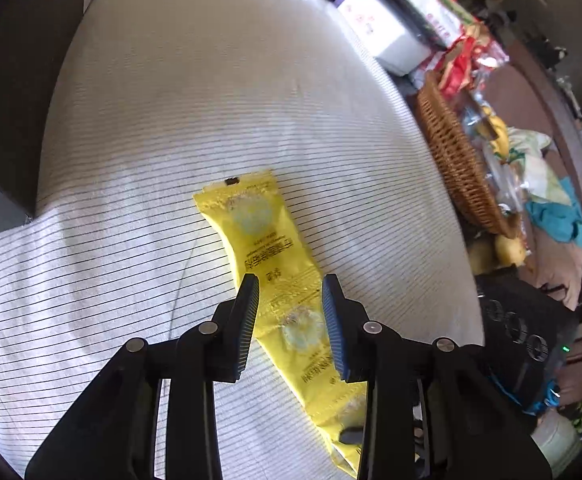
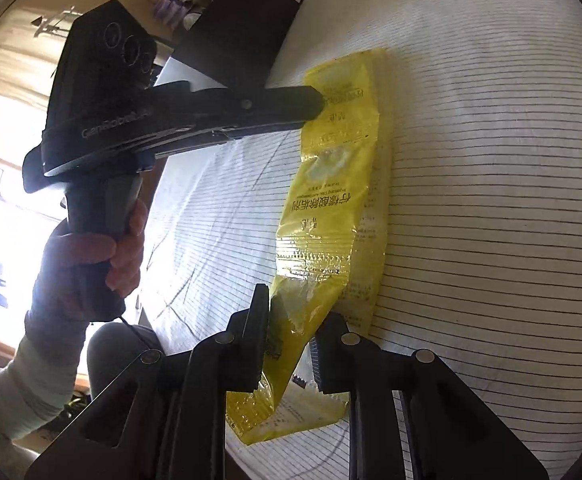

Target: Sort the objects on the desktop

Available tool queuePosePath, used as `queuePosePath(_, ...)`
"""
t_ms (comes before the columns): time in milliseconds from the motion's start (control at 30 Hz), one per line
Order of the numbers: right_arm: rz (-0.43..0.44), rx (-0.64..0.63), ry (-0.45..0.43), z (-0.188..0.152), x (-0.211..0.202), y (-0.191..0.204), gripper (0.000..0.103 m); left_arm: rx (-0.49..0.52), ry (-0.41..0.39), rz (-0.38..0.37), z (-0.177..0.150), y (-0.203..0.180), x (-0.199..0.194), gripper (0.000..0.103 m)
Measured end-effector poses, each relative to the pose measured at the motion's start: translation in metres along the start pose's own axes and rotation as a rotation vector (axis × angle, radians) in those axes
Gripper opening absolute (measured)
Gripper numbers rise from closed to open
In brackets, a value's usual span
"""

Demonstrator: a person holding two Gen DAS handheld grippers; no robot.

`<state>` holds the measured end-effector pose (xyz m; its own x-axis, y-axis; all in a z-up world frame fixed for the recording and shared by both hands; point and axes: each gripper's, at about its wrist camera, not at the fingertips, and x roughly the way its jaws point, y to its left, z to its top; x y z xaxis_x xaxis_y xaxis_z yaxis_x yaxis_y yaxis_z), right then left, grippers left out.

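A long yellow packet (image 1: 269, 248) with black print lies on the white striped cloth (image 1: 195, 112). My left gripper (image 1: 291, 284) is open, its two fingers standing either side of the packet's middle. In the right wrist view the same packet (image 2: 331, 184) runs away from me, one end between the fingers of my right gripper (image 2: 297, 306), which is open around that end. The left gripper (image 2: 319, 104) shows in that view from the side, its tip at the packet's far part.
A wicker basket (image 1: 455, 156) with snack packets and fruit stands past the cloth's right edge. White and red boxes (image 1: 387, 28) lie behind it. A dark board (image 2: 243, 28) lies at the cloth's far left corner. The person's hand (image 2: 103, 256) holds the left gripper's handle.
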<state>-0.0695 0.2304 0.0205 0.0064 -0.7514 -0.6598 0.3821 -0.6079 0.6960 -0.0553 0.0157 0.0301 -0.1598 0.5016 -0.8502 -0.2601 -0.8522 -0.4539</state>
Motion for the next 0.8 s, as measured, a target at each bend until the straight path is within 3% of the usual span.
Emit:
queuePosePath(100, -0.037, -0.017, -0.026, 0.0, -0.009, 0.001, 0.036, 0.008, 0.01, 0.027, 0.003, -0.001, 0.011, 0.03)
queuePosePath(167, -0.065, -0.021, -0.062, -0.002, -0.022, 0.001, 0.063, 0.016, 0.016, 0.042, 0.004, -0.005, 0.013, 0.03)
queuePosePath(233, -0.065, -0.026, -0.103, -0.006, -0.038, 0.0, 0.064, 0.024, 0.016, 0.043, 0.005, -0.005, 0.014, 0.03)
queuePosePath(300, 0.003, -0.023, -0.098, -0.015, -0.044, 0.0, 0.064, 0.02, 0.016, 0.037, 0.005, -0.005, 0.014, 0.03)
queuePosePath(400, 0.028, -0.075, -0.03, -0.046, -0.029, 0.03, 0.064, 0.016, 0.012, 0.034, 0.004, -0.003, 0.014, 0.03)
queuePosePath(500, 0.008, -0.229, 0.059, -0.068, 0.0, 0.056, 0.064, 0.017, 0.011, 0.039, 0.005, -0.005, 0.014, 0.03)
queuePosePath(600, -0.037, -0.399, 0.1, -0.078, 0.031, 0.073, 0.058, 0.025, 0.012, 0.049, 0.005, -0.007, 0.015, 0.03)
queuePosePath(667, -0.076, -0.47, 0.118, -0.081, 0.045, 0.078, 0.028, 0.028, 0.011, 0.05, 0.004, -0.007, 0.014, 0.03)
queuePosePath(800, 0.013, -0.486, 0.101, -0.079, 0.051, 0.085, 0.015, 0.026, 0.015, 0.047, 0.004, -0.006, 0.014, 0.03)
